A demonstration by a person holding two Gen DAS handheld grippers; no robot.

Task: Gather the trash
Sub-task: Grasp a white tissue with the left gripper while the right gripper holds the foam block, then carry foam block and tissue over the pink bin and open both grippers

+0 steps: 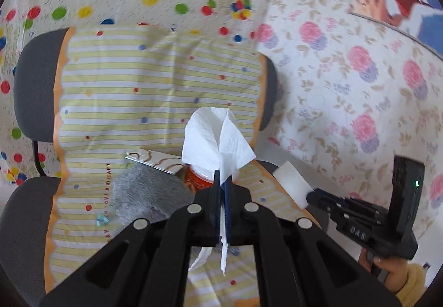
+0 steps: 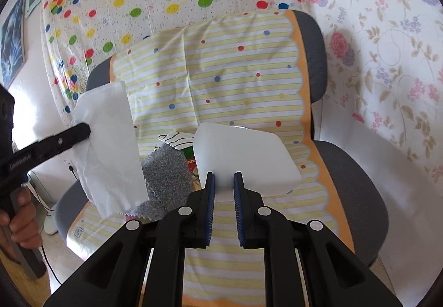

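The left gripper (image 1: 222,177) pinches a thin paper napkin (image 1: 216,138) and the right gripper (image 2: 223,178) squeezes a white sponge block (image 2: 243,152) above the chair (image 2: 357,182), so either might slip out.

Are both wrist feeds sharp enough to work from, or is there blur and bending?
Left wrist view: background cloths smeared by motion blur, the tissue in the left gripper fairly crisp. Right wrist view: sharper; the white block in the right gripper reads clearly. Both bend straight lines at the edges, corners vignetted black.
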